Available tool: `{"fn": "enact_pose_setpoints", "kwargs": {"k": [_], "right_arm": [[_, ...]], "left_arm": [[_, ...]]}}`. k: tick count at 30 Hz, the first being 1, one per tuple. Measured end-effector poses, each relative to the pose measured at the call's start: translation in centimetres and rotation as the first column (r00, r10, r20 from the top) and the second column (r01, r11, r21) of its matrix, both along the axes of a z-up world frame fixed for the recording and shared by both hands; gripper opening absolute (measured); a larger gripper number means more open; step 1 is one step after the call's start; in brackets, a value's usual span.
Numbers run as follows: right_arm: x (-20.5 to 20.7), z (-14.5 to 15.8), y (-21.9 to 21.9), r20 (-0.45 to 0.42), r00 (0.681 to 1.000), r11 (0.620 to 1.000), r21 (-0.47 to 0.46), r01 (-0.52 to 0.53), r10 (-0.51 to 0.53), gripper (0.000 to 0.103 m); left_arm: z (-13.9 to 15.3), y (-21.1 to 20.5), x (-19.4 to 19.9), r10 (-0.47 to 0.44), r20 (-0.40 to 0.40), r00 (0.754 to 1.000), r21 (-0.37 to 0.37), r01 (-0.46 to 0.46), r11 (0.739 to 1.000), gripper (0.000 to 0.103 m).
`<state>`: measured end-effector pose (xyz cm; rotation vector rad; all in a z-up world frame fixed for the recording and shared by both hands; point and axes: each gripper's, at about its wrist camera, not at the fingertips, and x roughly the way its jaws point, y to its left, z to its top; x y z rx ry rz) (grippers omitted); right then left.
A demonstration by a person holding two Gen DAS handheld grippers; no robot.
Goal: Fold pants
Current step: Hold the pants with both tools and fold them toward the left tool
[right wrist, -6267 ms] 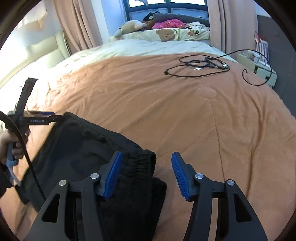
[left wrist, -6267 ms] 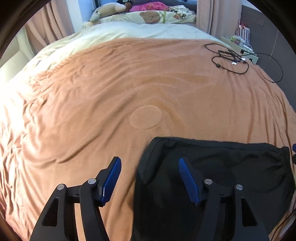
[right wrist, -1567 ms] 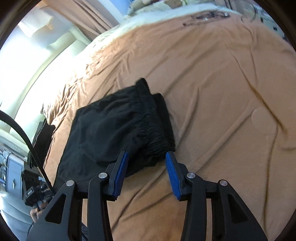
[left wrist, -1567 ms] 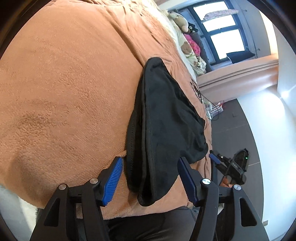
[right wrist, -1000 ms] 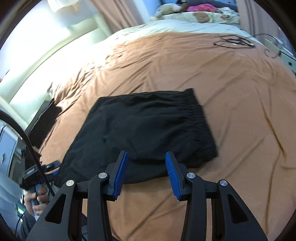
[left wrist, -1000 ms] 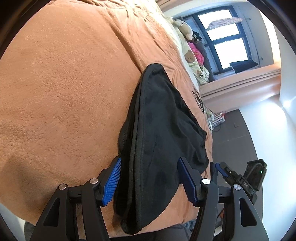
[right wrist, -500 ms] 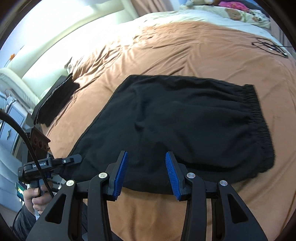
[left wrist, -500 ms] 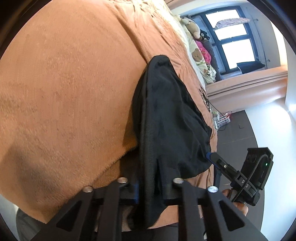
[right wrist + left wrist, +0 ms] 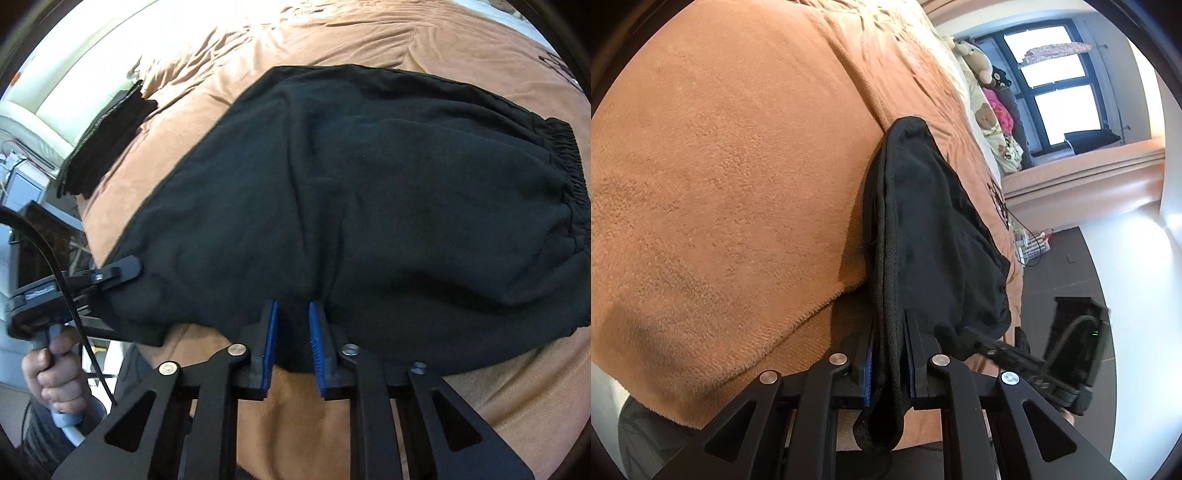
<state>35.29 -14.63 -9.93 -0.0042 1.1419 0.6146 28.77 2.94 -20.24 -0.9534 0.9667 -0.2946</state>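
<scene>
Black pants [image 9: 369, 192] lie folded flat on an orange blanket [image 9: 332, 44], elastic waistband [image 9: 569, 162] to the right. My right gripper [image 9: 293, 332] is at the near edge of the pants; its jaws are closing, with bunched black cloth pinched between the blue pads [image 9: 271, 339]. In the left wrist view the pants [image 9: 934, 229] run away from the camera, and my left gripper [image 9: 889, 354] is shut on their near hem. From the right wrist view the left gripper [image 9: 122, 269] holds the left corner, a hand [image 9: 55, 369] on its handle.
A second dark folded garment [image 9: 103, 140] lies at the bed's far left edge. Plush toys and pillows [image 9: 982, 110] sit by the window. A black cable [image 9: 997, 199] lies on the blanket beyond the pants. The near edge of the bed [image 9: 775, 350] drops off below both grippers.
The left jaws have closed onto the pants hem. The right gripper has moved down to the near edge of the pants and its jaws have narrowed around the cloth.
</scene>
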Motion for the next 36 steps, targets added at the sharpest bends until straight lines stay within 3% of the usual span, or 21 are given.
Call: {"fn": "enact_pose_setpoints", "kwargs": {"k": [7, 15, 21, 32, 36], "right_arm": [[1.8, 2.6, -0.8, 0.067, 0.996, 0.998, 0.04, 0.05, -0.053, 0.013], [5.4, 0.9, 1.1, 0.043, 0.994, 0.995, 0.016, 0.095, -0.096, 0.013], [8.3, 0.4, 2.7, 0.061, 0.989, 0.99, -0.034, 0.134, -0.132, 0.01], [14.0, -1.0, 2.7, 0.012, 0.982, 0.982, -0.011, 0.188, -0.188, 0.008], [15.4, -1.0, 2.1, 0.009, 0.978, 0.978, 0.002, 0.209, -0.21, 0.006]], "left_arm": [[0.1, -0.4, -0.2, 0.03, -0.012, 0.999, 0.014, -0.03, 0.999, 0.013], [-0.2, -0.2, -0.7, 0.072, -0.027, 0.997, -0.016, -0.072, 0.997, 0.013], [-0.1, -0.3, -1.0, 0.1, -0.059, 0.993, 0.019, -0.099, 0.995, 0.013], [0.1, -0.8, -1.0, 0.126, -0.084, 0.988, 0.042, -0.123, 0.992, 0.013], [0.1, -1.0, -0.7, 0.141, -0.101, 0.985, 0.012, -0.141, 0.99, 0.013]]}}
